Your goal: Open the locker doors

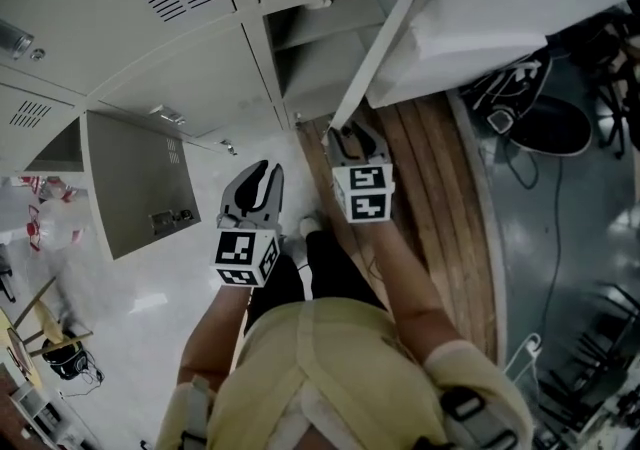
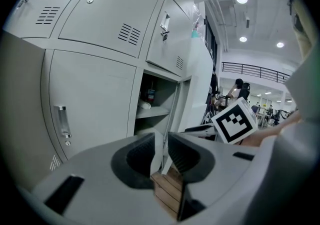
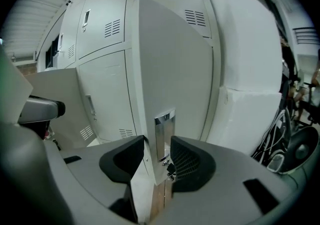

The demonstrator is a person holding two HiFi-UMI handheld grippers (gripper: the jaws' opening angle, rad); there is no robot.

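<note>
A bank of grey lockers (image 1: 190, 78) fills the top of the head view. One lower locker door (image 1: 377, 50) stands swung out, seen edge-on, and its shelves (image 1: 320, 58) show behind it. My right gripper (image 1: 350, 135) is at that door's lower edge. In the right gripper view the door (image 3: 172, 64) and its chrome handle (image 3: 164, 134) stand in the gap of the right gripper (image 3: 157, 151), whose jaws are wide and open. My left gripper (image 1: 266, 174) hangs a little to the left over the floor. The left gripper (image 2: 161, 151) has a narrow gap with nothing in it.
Further left a second locker door (image 1: 135, 183) hangs wide open. A closed lower door (image 2: 92, 104) with a handle (image 2: 62, 121) lies ahead of the left gripper. A wooden platform (image 1: 440, 198) runs under the lockers. A white block (image 1: 480, 28) and dark shoes (image 1: 545, 113) sit to the right.
</note>
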